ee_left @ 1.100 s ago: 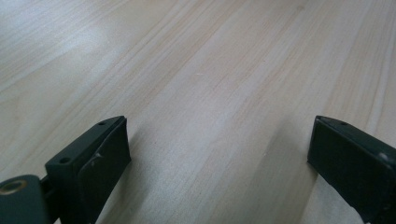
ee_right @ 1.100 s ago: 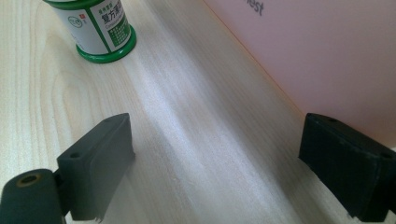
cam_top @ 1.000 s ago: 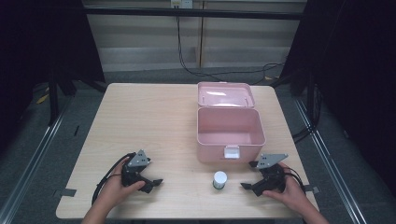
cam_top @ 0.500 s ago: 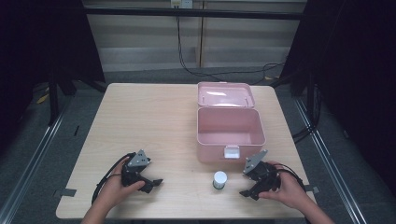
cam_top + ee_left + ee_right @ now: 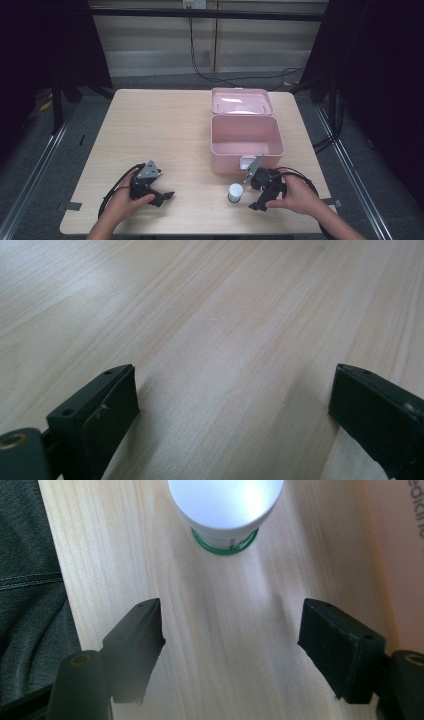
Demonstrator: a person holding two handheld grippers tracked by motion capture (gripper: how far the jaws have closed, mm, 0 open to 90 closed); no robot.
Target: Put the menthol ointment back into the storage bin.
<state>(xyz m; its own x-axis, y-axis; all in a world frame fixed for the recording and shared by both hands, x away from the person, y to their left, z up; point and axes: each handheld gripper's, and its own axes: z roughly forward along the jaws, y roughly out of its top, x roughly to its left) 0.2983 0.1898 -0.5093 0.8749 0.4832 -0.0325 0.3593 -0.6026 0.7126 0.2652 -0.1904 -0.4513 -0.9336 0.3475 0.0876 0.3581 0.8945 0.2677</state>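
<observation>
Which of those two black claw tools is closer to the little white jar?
The right gripper: the small white-capped jar stands just ahead of its open jaws. The left gripper rests far across the light wooden table.

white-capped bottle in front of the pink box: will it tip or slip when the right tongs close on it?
The bottle stands upright on a narrow base, so a push near the cap could tip it. On its side it would probably roll, being round. The cap looks smooth and glossy, so it may slip; the right tongs, open and aimed at it, would likely hold better on the body.
</observation>
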